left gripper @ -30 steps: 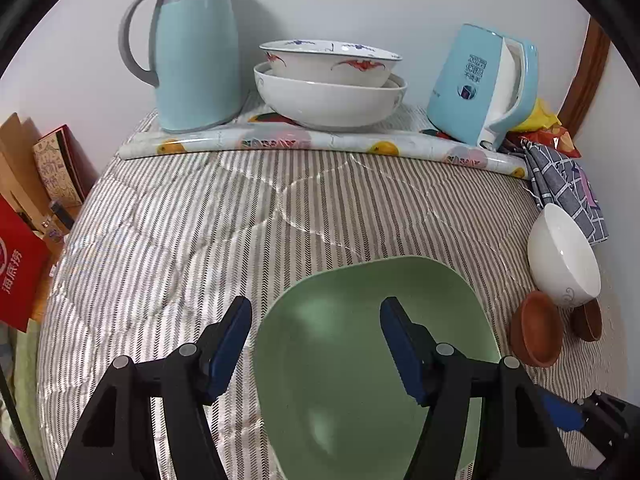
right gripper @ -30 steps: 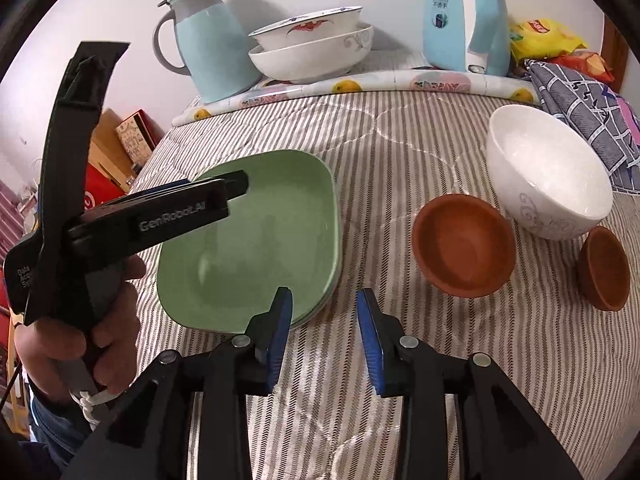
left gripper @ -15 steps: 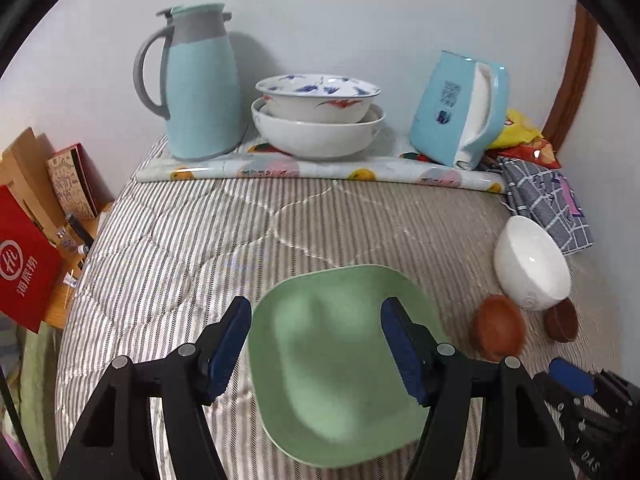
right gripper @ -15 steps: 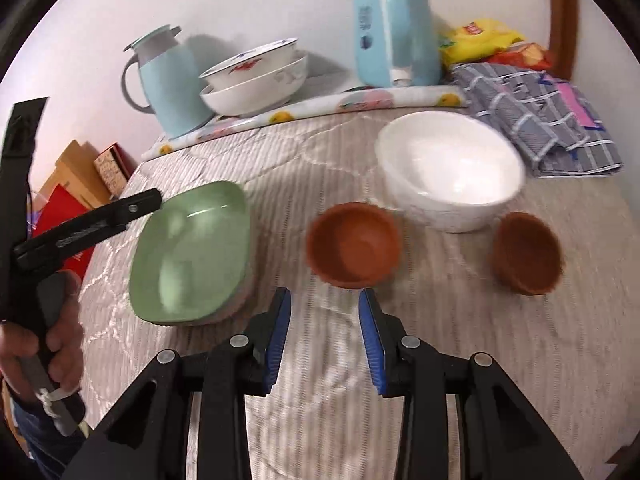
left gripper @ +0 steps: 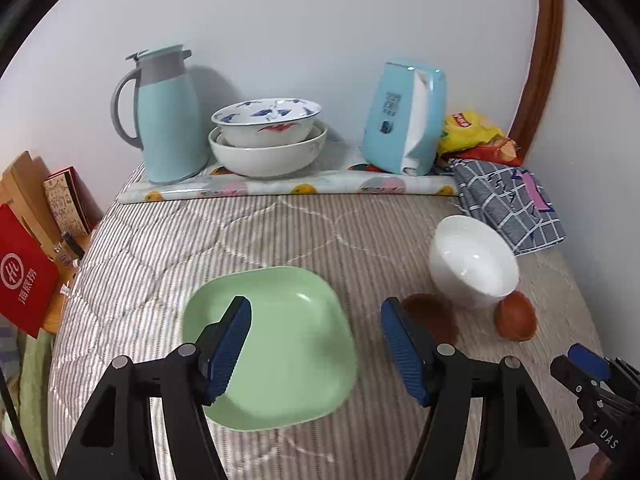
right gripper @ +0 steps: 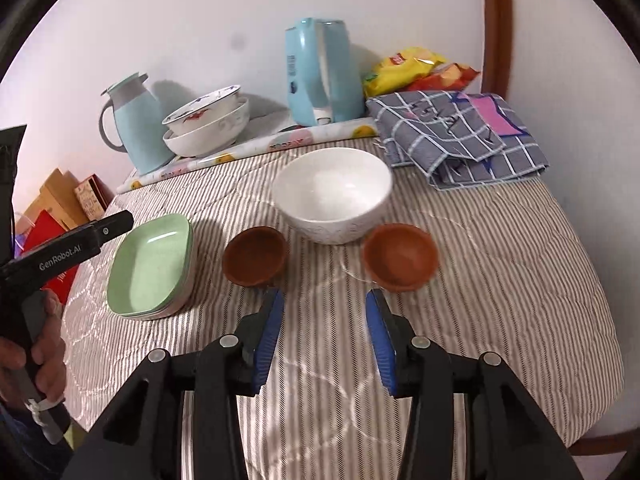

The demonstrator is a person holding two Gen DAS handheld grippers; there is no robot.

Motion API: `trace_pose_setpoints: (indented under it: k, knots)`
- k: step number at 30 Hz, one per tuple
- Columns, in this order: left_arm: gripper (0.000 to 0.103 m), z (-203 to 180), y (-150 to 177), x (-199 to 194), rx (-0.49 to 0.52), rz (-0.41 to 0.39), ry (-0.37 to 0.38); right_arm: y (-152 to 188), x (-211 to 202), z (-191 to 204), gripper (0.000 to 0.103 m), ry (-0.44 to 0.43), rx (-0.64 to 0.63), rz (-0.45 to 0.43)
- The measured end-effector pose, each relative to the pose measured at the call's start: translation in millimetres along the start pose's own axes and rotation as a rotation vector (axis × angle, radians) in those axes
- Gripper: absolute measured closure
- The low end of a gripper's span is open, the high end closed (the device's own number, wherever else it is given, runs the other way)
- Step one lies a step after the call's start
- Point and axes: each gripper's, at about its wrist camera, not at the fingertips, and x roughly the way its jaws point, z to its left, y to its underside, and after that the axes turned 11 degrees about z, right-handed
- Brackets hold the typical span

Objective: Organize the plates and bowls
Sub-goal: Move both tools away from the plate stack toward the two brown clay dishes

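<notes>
Green plates look stacked at left; white bowl and two brown bowls still loose; left gripper released, right gripper empty, jaws just widening.

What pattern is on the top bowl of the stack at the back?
White top bowl with blue leaf-like and red painted motifs; clearest in the left wrist view.

Green plates stacked beside bowls
</notes>
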Motion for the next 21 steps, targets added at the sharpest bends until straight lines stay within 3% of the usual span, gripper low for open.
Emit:
trace_pose_setpoints:
  k: [6, 13, 16, 21]
  knots:
    - [0.038, -18.4, 2.4, -3.7, 0.009, 0.0, -0.016, 2.0, -11.0, -21.1, 0.053, 0.077, 0.014, -0.032]
    - [0.038, -22.5, 2.2, -3.1, -0.019, -0.018, -0.039, -4.7, -9.0, -43.2, 0.053, 0.016, 0.049, -0.008]
    - [0.038, -25.5, 0.3, -0.4, -0.029, -0.026, -0.065, -9.6, -4.3, -47.8, 0.053, 0.041, 0.05, 0.009]
    - [0.038, -35.6, -3.3, 12.3, -0.01, 0.026, -0.043, -13.5, -2.6, -53.4, 0.053, 0.055, 0.034, -0.002]
